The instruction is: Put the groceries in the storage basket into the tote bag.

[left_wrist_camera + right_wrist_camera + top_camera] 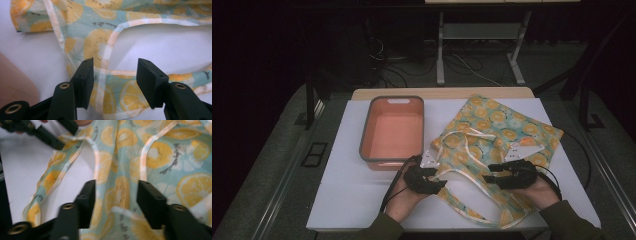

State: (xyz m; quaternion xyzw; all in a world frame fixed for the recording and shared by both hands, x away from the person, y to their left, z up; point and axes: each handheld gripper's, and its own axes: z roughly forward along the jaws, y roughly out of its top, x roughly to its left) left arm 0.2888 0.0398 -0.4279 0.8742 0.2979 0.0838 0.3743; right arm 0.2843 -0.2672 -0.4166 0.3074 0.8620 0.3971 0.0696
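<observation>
A teal cloth printed with yellow citrus slices (497,125) lies spread on the right half of the white table, its pale straps (469,145) looping over it. My left gripper (439,184) sits at the cloth's near left corner, jaws pointing right. In the left gripper view it (115,75) is open, with a strap (110,47) and a fold of cloth lying below the gap, untouched by the pads. My right gripper (488,178) faces it from the right. In the right gripper view it (116,197) is open over bunched cloth (117,190), and the left gripper (47,135) shows at the top left.
An orange bin with a grey rim (366,135) stands on the left half of the white table (347,200), close to my left hand. Bare table lies in front of the bin. Table legs and cables are on the floor beyond the far edge.
</observation>
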